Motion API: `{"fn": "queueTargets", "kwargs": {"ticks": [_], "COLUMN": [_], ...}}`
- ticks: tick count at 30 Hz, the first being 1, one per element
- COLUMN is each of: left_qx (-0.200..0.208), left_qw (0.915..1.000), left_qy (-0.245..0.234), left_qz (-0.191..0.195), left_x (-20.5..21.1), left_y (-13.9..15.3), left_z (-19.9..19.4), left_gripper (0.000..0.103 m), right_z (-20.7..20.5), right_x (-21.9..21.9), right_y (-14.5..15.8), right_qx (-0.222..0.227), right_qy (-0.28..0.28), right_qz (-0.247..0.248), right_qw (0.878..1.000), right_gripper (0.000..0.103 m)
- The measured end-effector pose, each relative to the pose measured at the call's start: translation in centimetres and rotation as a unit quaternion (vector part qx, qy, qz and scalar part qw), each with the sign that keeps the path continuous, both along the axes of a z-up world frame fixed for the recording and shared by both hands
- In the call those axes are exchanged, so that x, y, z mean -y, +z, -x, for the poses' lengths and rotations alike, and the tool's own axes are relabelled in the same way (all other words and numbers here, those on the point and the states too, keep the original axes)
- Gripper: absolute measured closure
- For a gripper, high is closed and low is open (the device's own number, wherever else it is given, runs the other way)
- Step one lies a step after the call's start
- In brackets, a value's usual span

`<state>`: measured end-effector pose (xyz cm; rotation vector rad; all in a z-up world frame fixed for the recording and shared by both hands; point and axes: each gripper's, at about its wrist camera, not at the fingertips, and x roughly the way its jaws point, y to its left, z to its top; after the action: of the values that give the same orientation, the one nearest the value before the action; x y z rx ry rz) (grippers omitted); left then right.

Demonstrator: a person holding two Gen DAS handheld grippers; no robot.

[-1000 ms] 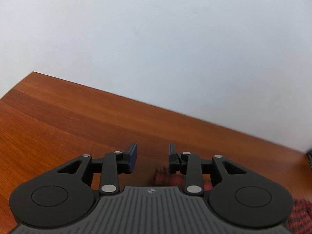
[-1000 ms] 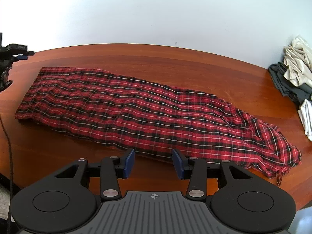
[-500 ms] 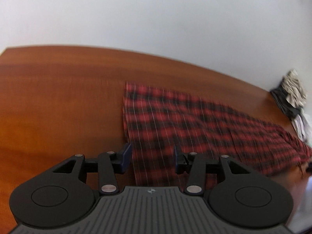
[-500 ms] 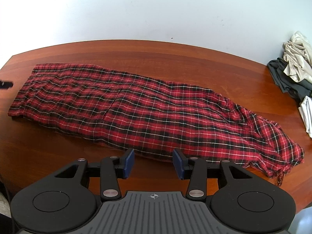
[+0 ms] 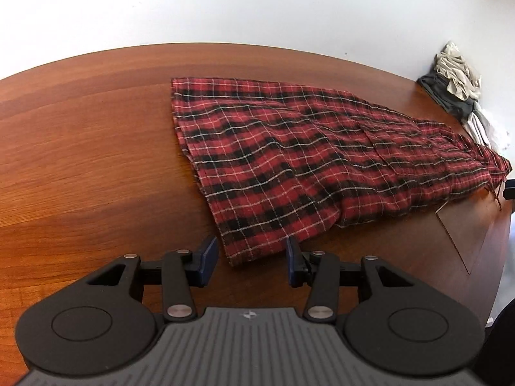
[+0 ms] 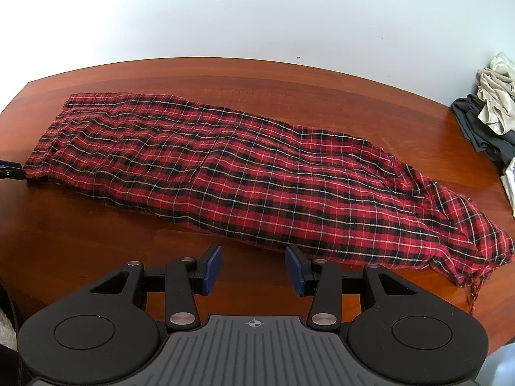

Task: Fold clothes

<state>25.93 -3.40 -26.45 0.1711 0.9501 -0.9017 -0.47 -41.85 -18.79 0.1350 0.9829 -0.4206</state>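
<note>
The long red-and-black plaid cloth garment is lying flat along the reddish-brown wooden desk, stretched lengthwise from the desk's left end toward its right end, nearer the front edge than the wall edge. Its left end is lying square and fairly smooth; its right end is wrinkling and narrowing, with loose red threads trailing close to the front edge.

My left gripper is hovering over the near-left corner of the garment. Its blue-padded fingers are standing apart, with the cloth corner showing in the gap between them; I cannot tell whether the pads are touching fabric. Nothing is clamped.

My right gripper is sitting near the front edge of the desk, just in front of the garment's long near edge, around its middle. Its blue-padded fingers are also standing apart, with bare wood between them.

A small heap of other clothes, cream pieces on dark grey ones, is lying at the far right corner of the desk, apart from the plaid garment. The same heap is showing in the left wrist view. A plain white wall is running behind the desk's far edge.
</note>
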Motion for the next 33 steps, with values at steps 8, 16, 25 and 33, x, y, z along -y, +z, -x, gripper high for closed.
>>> {"fn": "queueTargets", "kwargs": {"ticks": [8, 16, 25, 33], "left_qx": [0.038, 0.071, 0.068, 0.050], "left_qw": [0.9992, 0.9945, 0.9835, 0.9787], "left_qy": [-0.006, 0.078, 0.168, 0.196], "left_qz": [-0.009, -0.001, 0.008, 0.039], "left_x": [1.0, -0.5, -2.2, -2.3], "left_y": [-0.2, 1.3, 2.6, 4.0], "left_z": [1.1, 0.6, -0.2, 0.9], "left_gripper": [0.098, 0.098, 0.060, 0.034], "right_z": [0.6, 0.8, 1.9, 4.3], "right_x": [-0.1, -0.1, 0.8, 2.9], "right_y": [0.2, -0.1, -0.3, 0.1], "right_qx": [-0.001, 0.002, 0.015, 0.015], "right_qy": [-0.011, -0.013, -0.025, -0.049], "right_qz": [0.006, 0.005, 0.001, 0.009], "right_qw": [1.000, 1.000, 1.000, 0.999], "right_gripper": [0.055, 0.051, 0.051, 0.050]}}
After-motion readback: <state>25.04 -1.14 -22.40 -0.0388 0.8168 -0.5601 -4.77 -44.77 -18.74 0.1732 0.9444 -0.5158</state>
